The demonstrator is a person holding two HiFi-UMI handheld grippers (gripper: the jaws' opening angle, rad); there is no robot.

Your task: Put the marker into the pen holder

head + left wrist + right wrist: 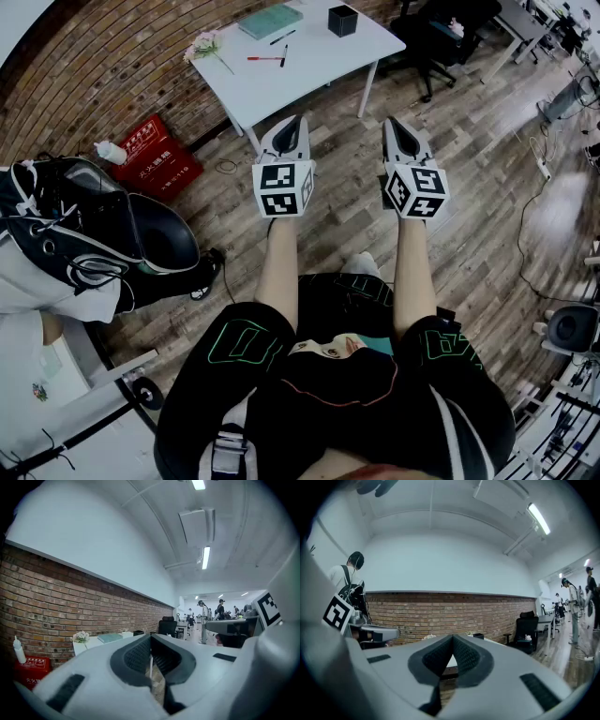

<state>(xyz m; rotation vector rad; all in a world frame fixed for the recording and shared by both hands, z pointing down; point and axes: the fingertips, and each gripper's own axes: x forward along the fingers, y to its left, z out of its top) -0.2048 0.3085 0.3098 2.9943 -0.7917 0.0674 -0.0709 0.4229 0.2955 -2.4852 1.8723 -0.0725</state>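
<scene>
The person's black shirt point(328, 375) fills the bottom of the head view, both bare forearms stretched forward over the wooden floor point(487, 141). The left gripper point(301, 120) and the right gripper point(390, 123) are held side by side, a little apart, pointing toward a white tabletop point(314, 70) that stands ahead by the brick wall. Each gripper has its jaws drawn together at the tips with nothing between them. The red marker point(265, 59) lies flat on the tabletop, with two dark pens point(283, 53) just beside it. The black pen holder point(342, 20) stands upright near the far edge, apart from the marker. A teal book point(270, 21) and a small flower sprig point(203, 45) also lie there.
</scene>
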